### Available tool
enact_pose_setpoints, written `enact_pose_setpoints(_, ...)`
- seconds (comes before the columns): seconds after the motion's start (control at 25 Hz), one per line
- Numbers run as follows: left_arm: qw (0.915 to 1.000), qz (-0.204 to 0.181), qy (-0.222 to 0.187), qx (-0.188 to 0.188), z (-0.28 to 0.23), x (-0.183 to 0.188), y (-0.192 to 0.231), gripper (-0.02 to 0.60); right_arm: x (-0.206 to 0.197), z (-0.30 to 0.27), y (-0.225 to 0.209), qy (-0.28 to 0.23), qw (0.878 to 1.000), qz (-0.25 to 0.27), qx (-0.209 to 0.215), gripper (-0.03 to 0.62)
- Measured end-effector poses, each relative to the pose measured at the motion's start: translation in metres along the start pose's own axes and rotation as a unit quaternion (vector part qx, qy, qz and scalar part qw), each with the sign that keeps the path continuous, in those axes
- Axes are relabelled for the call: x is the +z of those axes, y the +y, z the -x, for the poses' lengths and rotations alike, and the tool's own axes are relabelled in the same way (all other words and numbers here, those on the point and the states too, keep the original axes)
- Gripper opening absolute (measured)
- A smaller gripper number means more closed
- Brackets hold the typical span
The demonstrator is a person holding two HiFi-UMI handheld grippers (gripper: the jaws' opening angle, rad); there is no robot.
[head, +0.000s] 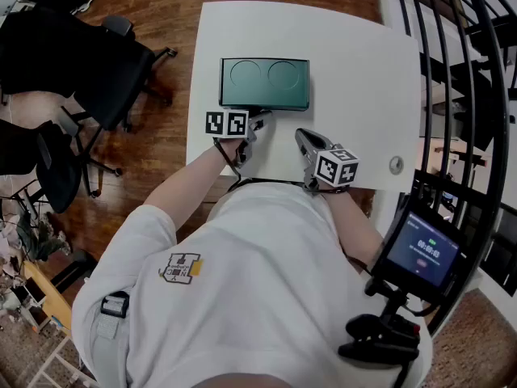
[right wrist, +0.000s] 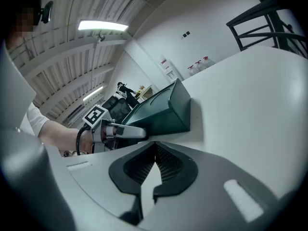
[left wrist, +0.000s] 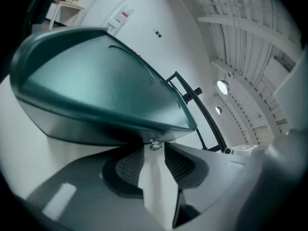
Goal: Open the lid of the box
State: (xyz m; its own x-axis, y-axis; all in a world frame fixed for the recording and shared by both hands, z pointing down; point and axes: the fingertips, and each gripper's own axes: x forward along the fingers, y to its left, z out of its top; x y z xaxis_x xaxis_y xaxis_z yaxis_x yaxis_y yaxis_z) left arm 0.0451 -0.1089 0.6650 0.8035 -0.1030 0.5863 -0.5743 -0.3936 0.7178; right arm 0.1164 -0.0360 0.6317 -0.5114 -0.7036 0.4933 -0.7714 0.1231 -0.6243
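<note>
A dark green box (head: 265,83) with two round shapes pressed into its lid lies shut on the white table (head: 355,71). My left gripper (head: 260,120) is at the middle of the box's front edge. In the left gripper view its jaws stand open, the lid's rim (left wrist: 110,105) looms just above them, and a small metal clasp (left wrist: 155,145) sits at the fingertips without being pressed. My right gripper (head: 300,134) rests on the table just right of the left one, short of the box, shut and holding nothing. The right gripper view shows the box (right wrist: 161,110) and the left gripper (right wrist: 126,132) ahead of it.
Black office chairs (head: 89,71) stand left of the table on the wooden floor. A black metal railing (head: 477,95) runs along the right. A round grommet (head: 396,165) sits near the table's front right corner. A screen device (head: 422,253) hangs at the person's right hip.
</note>
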Motion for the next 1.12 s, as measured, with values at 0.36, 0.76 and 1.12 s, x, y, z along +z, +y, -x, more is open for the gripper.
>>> enact_pose_setpoints(0.36,0.9998,-0.005,0.016,-0.006,-0.012,-0.006,0.002,0.078,-0.009,0.008,-0.013,0.003,1.0,-0.005,-0.01,0.0)
enact_pose_setpoints(0.76,0.9998,-0.001,0.022,-0.002,-0.014,-0.032,-0.009,0.078,-0.006,0.033,-0.029,-0.01,1.0,-0.008,-0.019,0.0)
enact_pose_setpoints(1.12,0.9993,0.004,0.032,-0.019,0.004,-0.093,-0.026,0.078,-0.035,0.066,-0.022,-0.011,0.999,-0.01,-0.041,0.0)
